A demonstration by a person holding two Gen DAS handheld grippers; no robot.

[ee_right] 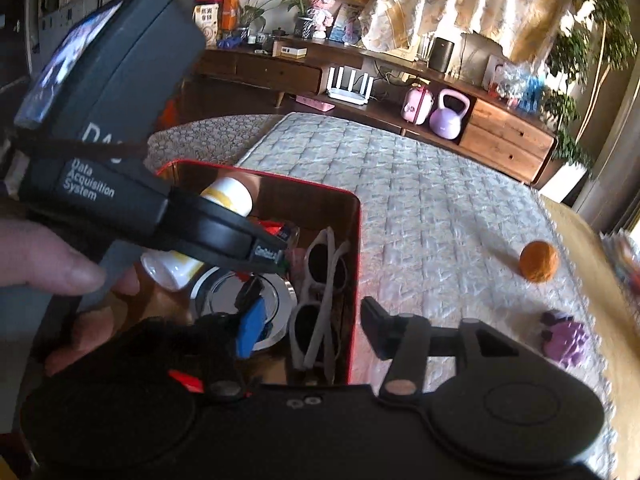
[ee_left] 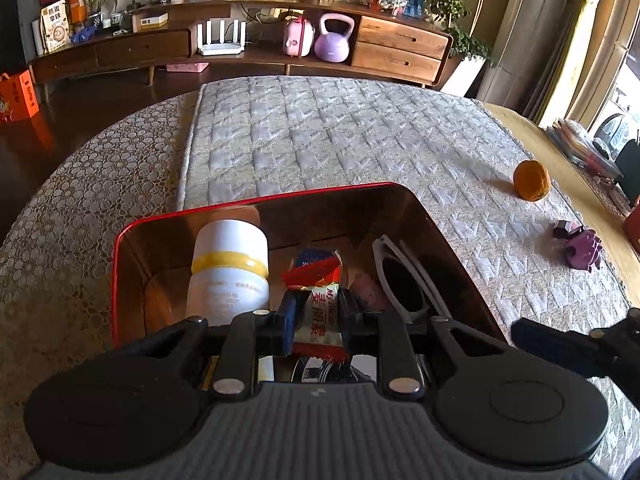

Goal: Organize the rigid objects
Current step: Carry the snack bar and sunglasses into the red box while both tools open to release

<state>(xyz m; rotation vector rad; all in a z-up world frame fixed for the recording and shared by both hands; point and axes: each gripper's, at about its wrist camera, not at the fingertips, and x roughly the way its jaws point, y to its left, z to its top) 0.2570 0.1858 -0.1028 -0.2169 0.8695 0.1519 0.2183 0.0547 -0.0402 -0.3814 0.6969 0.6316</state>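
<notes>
A red-rimmed box [ee_left: 256, 200] sits on the quilted mat; it also shows in the right wrist view [ee_right: 356, 264]. Inside lie a white jar with a yellow band [ee_left: 230, 268], white-framed sunglasses [ee_left: 404, 280] and a round metal lid [ee_right: 236, 292]. My left gripper [ee_left: 318, 316] is shut on a red and white snack packet [ee_left: 322, 320], held over the box. My right gripper [ee_right: 312, 330] is open and empty, its jaws straddling the box's right wall above the sunglasses [ee_right: 320, 292]. An orange [ee_left: 532, 181] and a purple toy [ee_left: 578, 246] lie on the mat to the right.
A long wooden sideboard [ee_left: 400, 46] with a purple kettlebell [ee_left: 333, 38], a pink case and a router stands beyond the mat. A lace cloth [ee_left: 92, 200] covers the table left of the mat. Curtains and plants are at the far right.
</notes>
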